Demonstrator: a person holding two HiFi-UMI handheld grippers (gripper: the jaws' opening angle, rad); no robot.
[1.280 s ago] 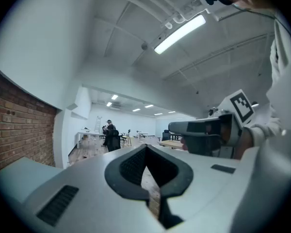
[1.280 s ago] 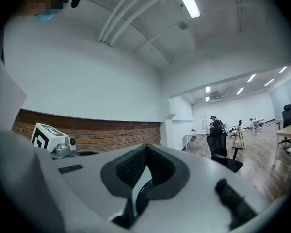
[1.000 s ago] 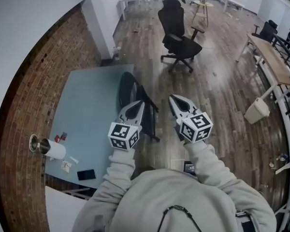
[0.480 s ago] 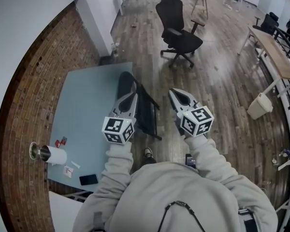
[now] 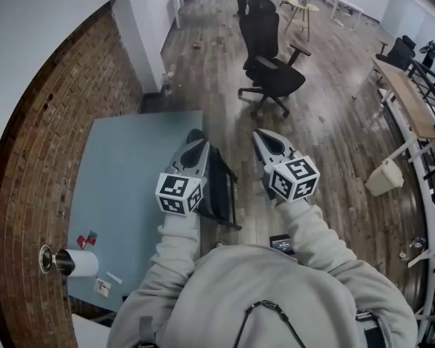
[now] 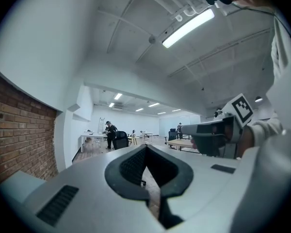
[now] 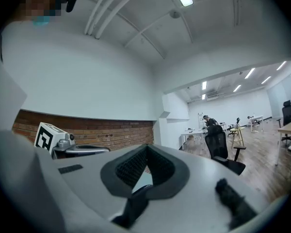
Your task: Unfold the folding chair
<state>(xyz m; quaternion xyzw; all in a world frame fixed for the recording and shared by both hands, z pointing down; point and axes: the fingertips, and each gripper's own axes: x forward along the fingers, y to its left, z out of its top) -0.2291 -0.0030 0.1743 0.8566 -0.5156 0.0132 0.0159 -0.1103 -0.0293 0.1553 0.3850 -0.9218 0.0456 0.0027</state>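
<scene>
**Folding chair** (image 5: 221,193): folded flat, stood on the floor (image 5: 326,143) and leaned against the tabletop (image 5: 127,180) edge at its 9 o'clock, between both grippers.

**Left gripper** (image 5: 195,145), **right gripper** (image 5: 265,136): jaws pressed together, nothing held.

**Risk:** if nudged by closed jaws, the frame could be slid or toppled toward 3 o'clock. No grip can be taken until the jaws are parted.

**Views:** the chair is shown in the head view only. In the gripper views the room and brick wall (image 7: 111,130) are shown, and no chair can be made out.
</scene>
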